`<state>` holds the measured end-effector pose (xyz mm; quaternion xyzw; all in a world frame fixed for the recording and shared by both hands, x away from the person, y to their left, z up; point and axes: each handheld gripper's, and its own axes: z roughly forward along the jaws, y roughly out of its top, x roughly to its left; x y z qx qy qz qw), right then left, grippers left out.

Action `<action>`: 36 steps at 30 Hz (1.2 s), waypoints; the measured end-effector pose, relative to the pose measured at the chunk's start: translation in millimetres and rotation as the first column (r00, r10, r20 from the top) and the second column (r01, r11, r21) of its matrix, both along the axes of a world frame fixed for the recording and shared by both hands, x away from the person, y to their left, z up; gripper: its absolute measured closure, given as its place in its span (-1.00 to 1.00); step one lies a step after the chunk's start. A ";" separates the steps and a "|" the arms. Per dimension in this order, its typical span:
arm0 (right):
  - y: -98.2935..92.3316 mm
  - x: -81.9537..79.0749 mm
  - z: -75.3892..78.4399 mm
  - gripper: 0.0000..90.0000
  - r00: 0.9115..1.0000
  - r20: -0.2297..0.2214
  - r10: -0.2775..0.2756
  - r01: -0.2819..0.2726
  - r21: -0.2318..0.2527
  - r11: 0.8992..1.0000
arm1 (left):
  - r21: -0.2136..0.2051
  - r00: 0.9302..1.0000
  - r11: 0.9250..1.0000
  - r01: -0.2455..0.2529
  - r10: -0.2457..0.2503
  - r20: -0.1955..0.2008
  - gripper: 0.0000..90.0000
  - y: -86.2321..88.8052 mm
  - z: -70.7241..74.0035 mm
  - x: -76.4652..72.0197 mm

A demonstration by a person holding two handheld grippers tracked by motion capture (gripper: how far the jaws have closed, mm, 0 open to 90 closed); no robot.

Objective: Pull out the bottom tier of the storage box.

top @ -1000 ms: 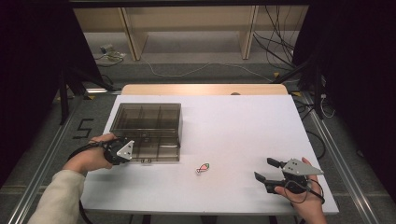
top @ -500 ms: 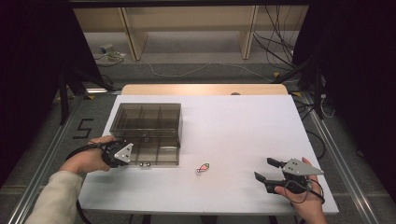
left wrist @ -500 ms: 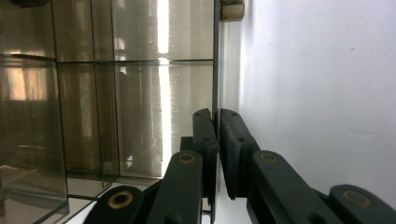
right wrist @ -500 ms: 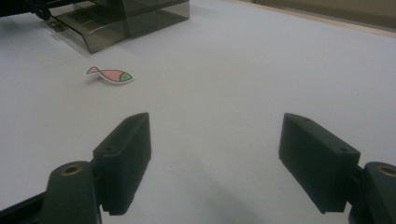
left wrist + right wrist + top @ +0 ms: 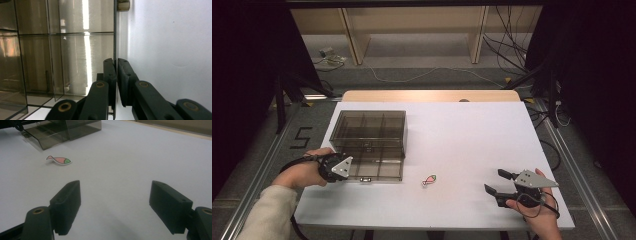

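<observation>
- Left gripper [image 5: 116, 82] jaws clamped on the smoky box [image 5: 371, 142] lid edge: lift evenly, no twisting
- Right gripper [image 5: 501, 186] jaws apart, well short of the fish piece [image 5: 429, 180]

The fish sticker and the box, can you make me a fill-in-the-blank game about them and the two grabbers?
1. The little fish sticker lies flat on the white ____.
2. The left gripper is pinched on the thin edge of the smoky clear ____.
3. The right gripper has its jaws wide ____ and nothing between them.
4. In the high view, the fish lies between the box and the ____ gripper.

Missing words: table; box; open; right
</observation>
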<state>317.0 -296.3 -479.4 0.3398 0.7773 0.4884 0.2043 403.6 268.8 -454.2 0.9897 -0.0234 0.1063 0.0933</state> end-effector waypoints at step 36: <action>-0.4 -0.2 0.4 -0.42 1.000 -0.002 -0.001 0.001 -0.001 1.000 | -0.012 1.000 1.000 0.004 -0.004 -0.021 0.89 1.4 0.4 -9.5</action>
